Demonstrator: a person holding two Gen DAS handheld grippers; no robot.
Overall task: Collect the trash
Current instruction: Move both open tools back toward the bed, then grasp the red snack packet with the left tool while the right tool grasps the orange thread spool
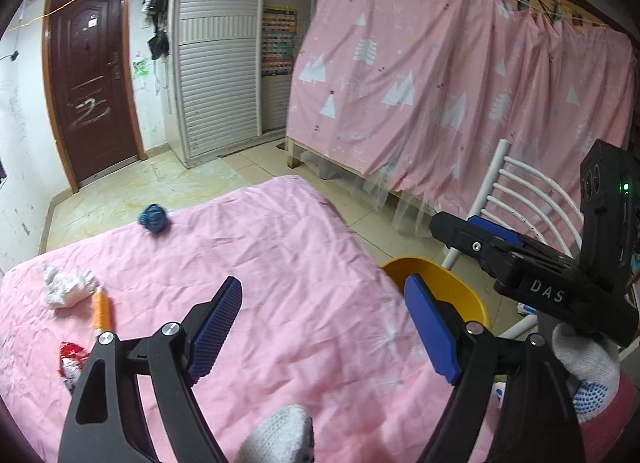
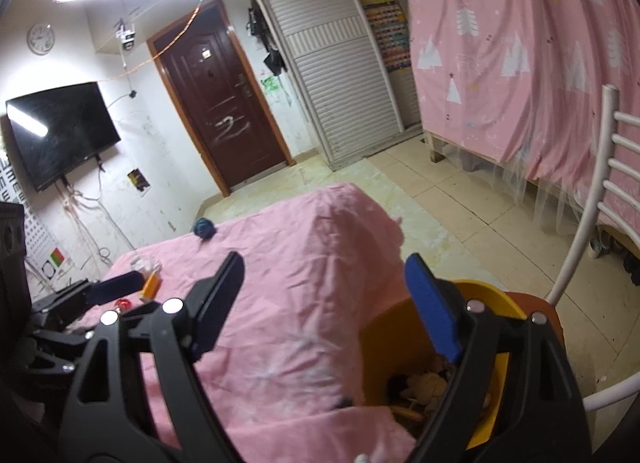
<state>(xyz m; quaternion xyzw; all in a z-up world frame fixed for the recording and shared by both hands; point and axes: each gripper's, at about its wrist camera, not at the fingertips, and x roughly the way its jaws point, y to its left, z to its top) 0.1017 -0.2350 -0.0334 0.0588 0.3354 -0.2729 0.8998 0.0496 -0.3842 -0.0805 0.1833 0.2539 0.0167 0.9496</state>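
Note:
A pink-covered table (image 1: 280, 263) holds trash: a blue crumpled ball (image 1: 153, 218) at the far edge, a white crumpled tissue (image 1: 66, 287), an orange spool (image 1: 101, 309) and a red wrapper (image 1: 72, 359) at the left. My left gripper (image 1: 324, 327) is open and empty above the table's near right part. My right gripper (image 2: 324, 303) is open and empty, over the table edge beside a yellow bin (image 2: 492, 303) that holds some trash (image 2: 424, 383). The bin (image 1: 440, 283) and the right gripper (image 1: 476, 239) also show in the left wrist view.
A white chair (image 2: 592, 203) stands right of the bin. A pink curtained frame (image 1: 460, 83) fills the right side. A brown door (image 1: 88, 75), a slatted cabinet (image 1: 216, 63) and a wall TV (image 2: 60, 135) lie beyond. Tiled floor (image 2: 460, 203) surrounds the table.

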